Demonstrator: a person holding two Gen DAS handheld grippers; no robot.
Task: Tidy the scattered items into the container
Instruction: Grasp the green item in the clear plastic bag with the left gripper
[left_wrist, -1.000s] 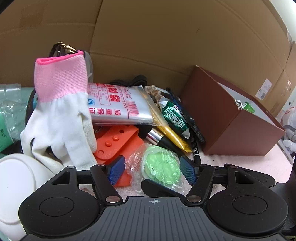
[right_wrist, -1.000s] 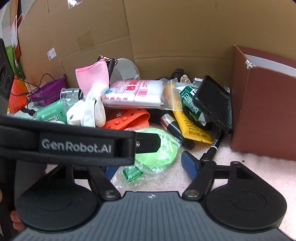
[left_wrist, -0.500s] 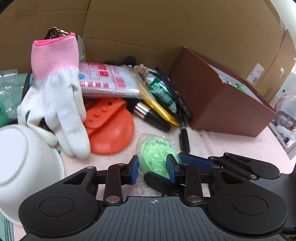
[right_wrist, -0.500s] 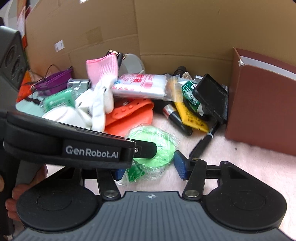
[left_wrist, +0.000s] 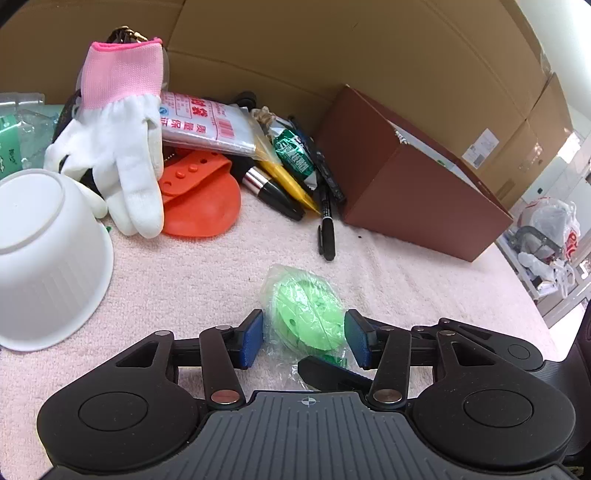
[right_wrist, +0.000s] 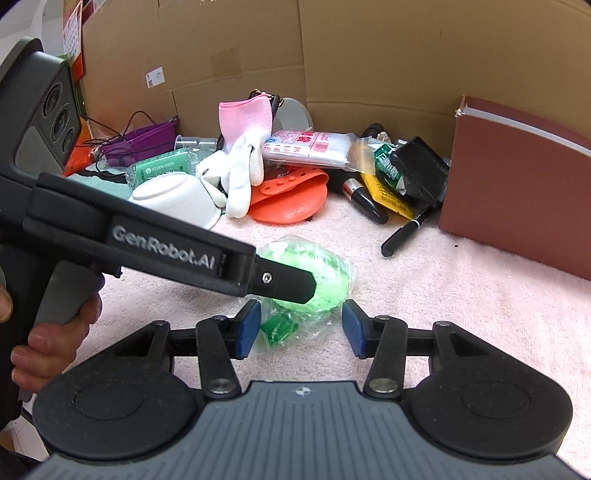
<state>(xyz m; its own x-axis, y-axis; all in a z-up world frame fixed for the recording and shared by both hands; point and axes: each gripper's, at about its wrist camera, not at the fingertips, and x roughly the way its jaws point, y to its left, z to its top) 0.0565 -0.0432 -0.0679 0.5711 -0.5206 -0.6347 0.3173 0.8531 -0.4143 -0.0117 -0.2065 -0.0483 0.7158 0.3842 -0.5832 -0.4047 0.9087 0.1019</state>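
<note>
Left wrist view, crinkled clear bag (left_wrist: 295, 295), green disc (left_wrist: 308, 314) inside

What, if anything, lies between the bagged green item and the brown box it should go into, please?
Nothing visible blocks it. Bare pink cloth separates the bagged green item from the brown box. The black marker lies off to the side, near the box's corner. The left gripper, jaws opening, straddles the item.

A crinkly clear plastic bag (left_wrist: 306, 310) wraps something green, lying on a nubby pink towel (left_wrist: 207, 280) beside a smooth matt white plastic bowl (left_wrist: 44, 258), a knitted cloth glove (left_wrist: 122, 147) and a matt brown cardboard box (left_wrist: 417, 184)
</note>
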